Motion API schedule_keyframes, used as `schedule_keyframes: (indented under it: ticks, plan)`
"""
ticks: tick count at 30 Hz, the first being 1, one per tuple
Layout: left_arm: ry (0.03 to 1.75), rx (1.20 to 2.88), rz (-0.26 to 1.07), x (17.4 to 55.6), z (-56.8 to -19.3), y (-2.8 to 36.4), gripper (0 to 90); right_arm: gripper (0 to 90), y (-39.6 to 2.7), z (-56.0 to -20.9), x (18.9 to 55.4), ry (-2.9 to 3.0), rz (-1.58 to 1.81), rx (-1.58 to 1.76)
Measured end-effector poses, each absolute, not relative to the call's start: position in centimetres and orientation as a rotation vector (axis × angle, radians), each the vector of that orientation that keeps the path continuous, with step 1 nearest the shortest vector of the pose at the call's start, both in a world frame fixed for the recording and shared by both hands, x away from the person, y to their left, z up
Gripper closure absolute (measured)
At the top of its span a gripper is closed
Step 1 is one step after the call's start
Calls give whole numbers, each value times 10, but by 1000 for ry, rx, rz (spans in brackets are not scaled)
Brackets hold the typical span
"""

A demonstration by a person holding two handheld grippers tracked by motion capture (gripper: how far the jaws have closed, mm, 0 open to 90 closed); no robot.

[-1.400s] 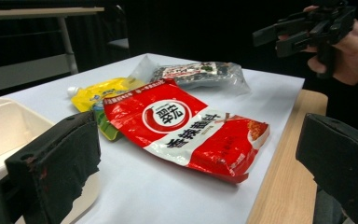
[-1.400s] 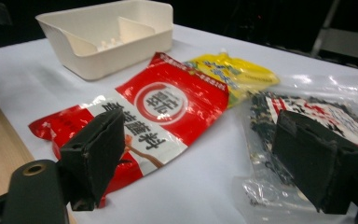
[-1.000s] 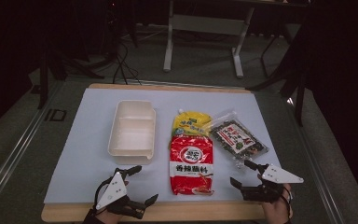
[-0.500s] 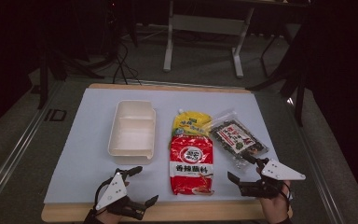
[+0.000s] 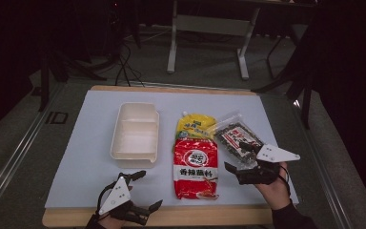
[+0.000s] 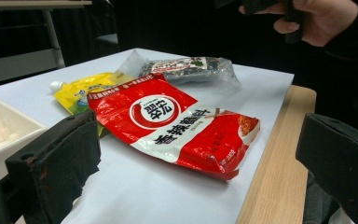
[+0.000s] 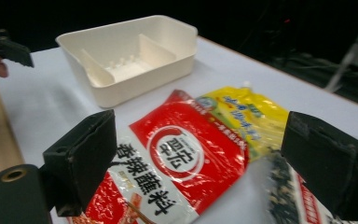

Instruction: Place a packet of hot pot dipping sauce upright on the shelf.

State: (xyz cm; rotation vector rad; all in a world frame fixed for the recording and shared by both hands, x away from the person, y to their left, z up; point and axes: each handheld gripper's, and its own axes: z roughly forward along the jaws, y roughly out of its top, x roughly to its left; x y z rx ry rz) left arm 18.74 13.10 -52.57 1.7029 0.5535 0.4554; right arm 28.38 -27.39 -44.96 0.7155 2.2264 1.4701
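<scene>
- Our right gripper [image 5: 240, 160] hovers at about 4 o'clock on the table, jaws wide apart, nothing between them. It points toward the red packet [image 5: 195, 168], w/ the dark packet [image 5: 236, 139] right beneath/beside its tips – likely lining up for a pick, prob. one of those two; can't tell which.
- Our left gripper [image 5: 145, 191] sits low at 7 o'clock near the wooden table edge [image 5: 171, 215], jaws also spread, empty. Looks parked out of the way while the right one works.
- Red packet lies flat at 6 o'clock, centre-front, overlapping the lower part of the yellow pouch [image 5: 195, 126] at 12 o'clock from it. Dark packet is at 2 o'clock from the red one, close beside the pouch.
- White tray [image 5: 136, 150] at 10 o'clock from the red packet, empty, divided inside – we judge it's the place the packets go, kept apart so there's room to reach.
- Hard to make out: in the right gripper view the dark packet is blurred and cut off by the jaw; the pouch's lower part is hidden under the red packet; print on packets too small to read from the high view.
</scene>
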Motion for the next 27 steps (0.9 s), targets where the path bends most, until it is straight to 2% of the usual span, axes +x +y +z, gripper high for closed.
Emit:
schedule_keyframes:
  ticks: [12, 27]
  plan:
    - [552, 1697, 447, 187, -525, 133, 9, 116, -246, -461, 322, 2307, 1425, 755]
    - [542, 1701, 441, 187, -525, 132, 9, 158, -231, -489, 368, 2416, 1288, 809]
